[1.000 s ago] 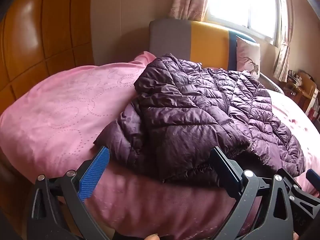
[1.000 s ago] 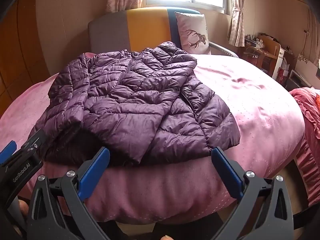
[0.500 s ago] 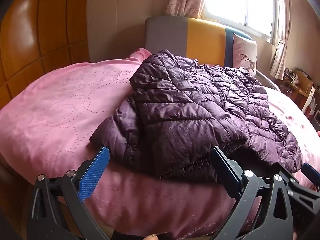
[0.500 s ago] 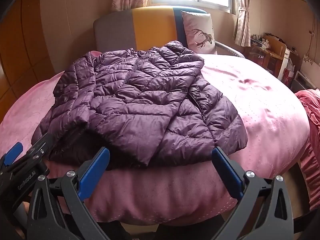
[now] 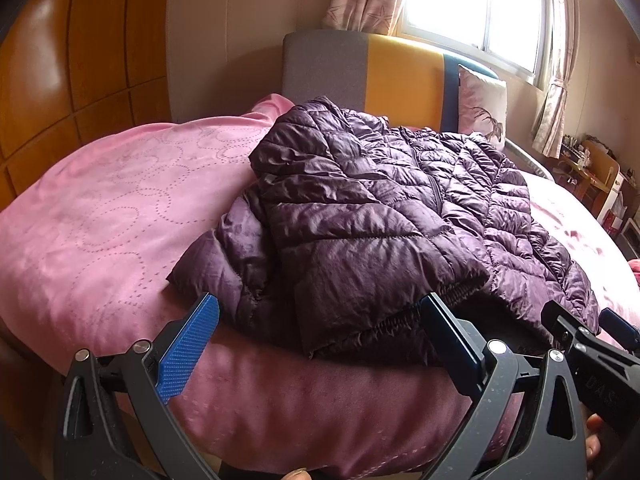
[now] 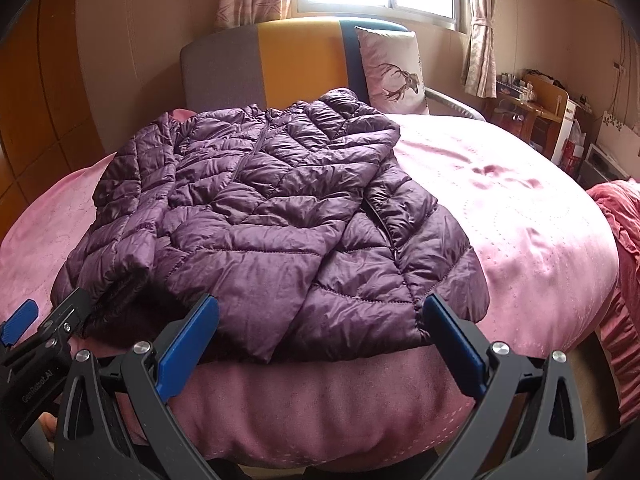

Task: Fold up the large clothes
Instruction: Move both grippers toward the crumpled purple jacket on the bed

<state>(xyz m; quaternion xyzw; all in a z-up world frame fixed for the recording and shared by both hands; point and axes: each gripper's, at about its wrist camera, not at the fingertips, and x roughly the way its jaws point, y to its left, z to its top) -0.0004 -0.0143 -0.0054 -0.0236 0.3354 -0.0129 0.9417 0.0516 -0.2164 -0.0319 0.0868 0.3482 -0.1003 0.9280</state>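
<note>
The purple quilted jacket (image 6: 260, 216) lay on the pink bed (image 6: 500, 216) with its hem at the near edge, just beyond the left gripper (image 5: 320, 344) and right gripper (image 6: 320, 340), both spread wide and holding nothing.

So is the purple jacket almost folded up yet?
Partly. The purple jacket lies zipped on the pink bed, and both sleeves already look folded in across its front. Nothing is in hand now: the left gripper and right gripper are both open at the hem by the bed edge, not gripping it. What looks left is folding the body over, probably hem up toward the collar.
</note>
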